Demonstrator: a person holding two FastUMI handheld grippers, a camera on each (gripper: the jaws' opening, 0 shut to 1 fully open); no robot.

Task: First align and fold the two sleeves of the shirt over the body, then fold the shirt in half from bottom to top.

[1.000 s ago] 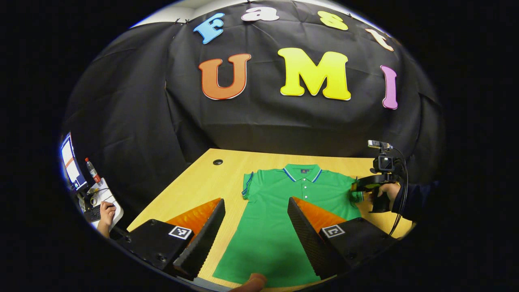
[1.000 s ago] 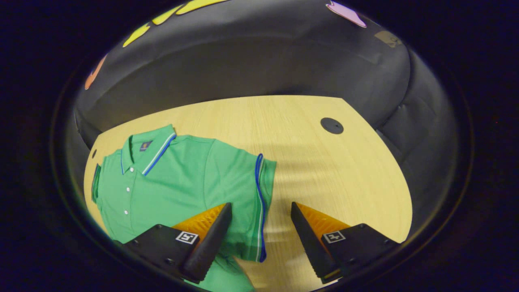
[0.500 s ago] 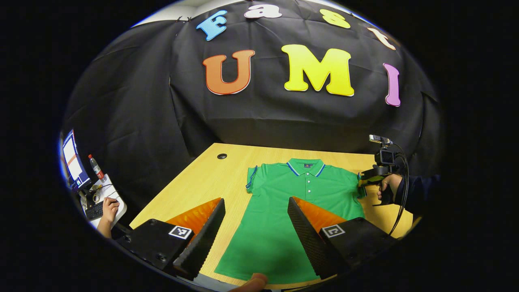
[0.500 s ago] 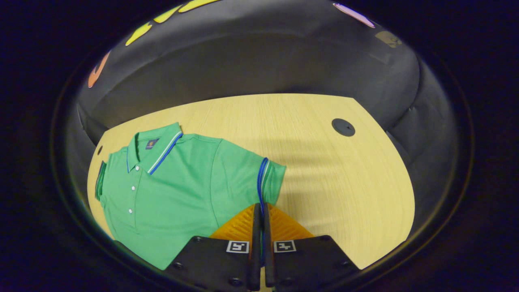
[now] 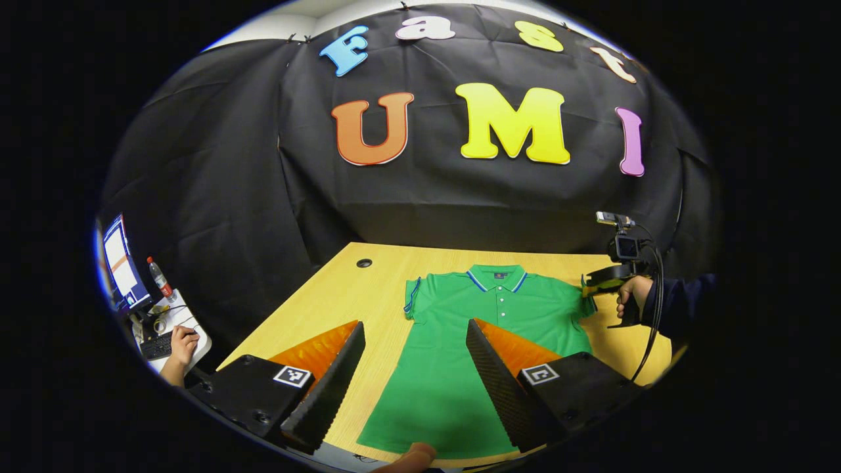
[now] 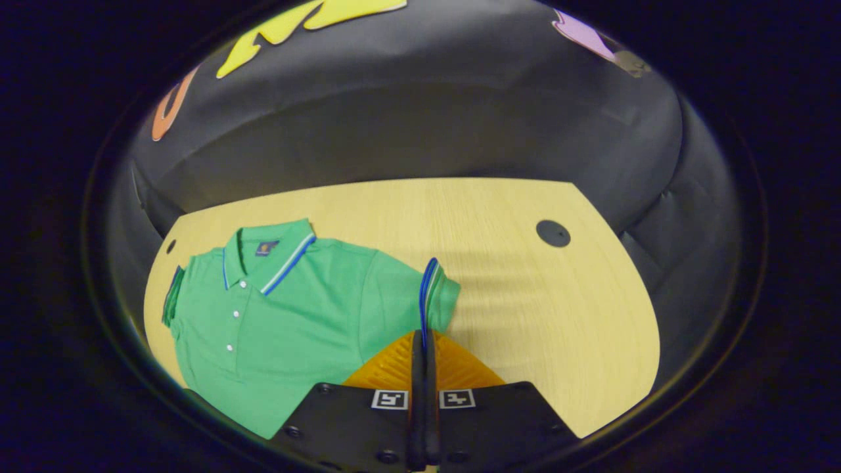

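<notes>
The green polo shirt (image 5: 489, 341) lies flat mid-surface (image 6: 525, 295). The right claw (image 6: 424, 348) pinches its sleeve cuff (image 6: 430, 292); the left claw (image 5: 414, 368) gapes empty. That thin pinch could slip, dropping the sleeve mid-fold.

Even overhead light keeps both views bright and sharp at centre. Faint banded shadows cross the wooden table (image 6: 525, 289) beyond the right gripper (image 6: 424, 368). Fisheye bending and darkening grow toward the edges.
</notes>
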